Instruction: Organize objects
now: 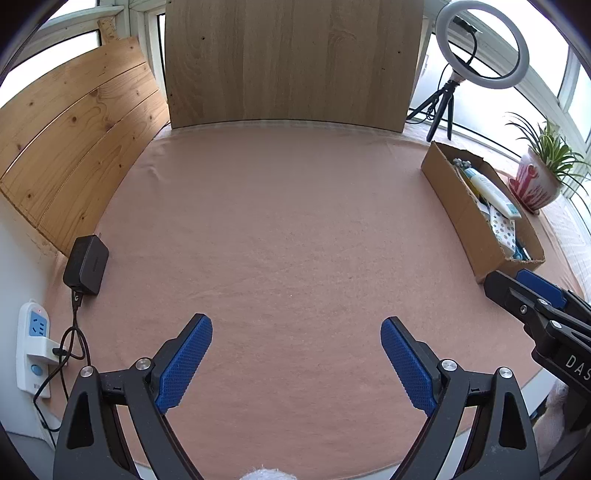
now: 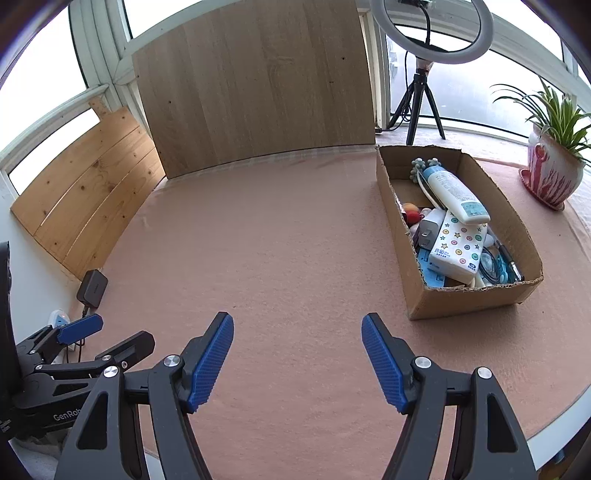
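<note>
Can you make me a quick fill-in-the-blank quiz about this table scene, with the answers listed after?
1. The white bottle lies inside the cardboard ____.
2. Both the left gripper and the right gripper have their jaws ____.
3. The potted plant stands ____ the cardboard container, not in it.
4. The ring light is mounted on a black ____.

Answers: box; open; outside; tripod

right hand-held gripper (image 2: 297, 325) spread wide over pink table (image 2: 277, 251), cardboard box (image 2: 469, 299) (filled with items) beside

"GenRob", perhaps cut off, on left gripper (image 2: 110, 332)
</note>
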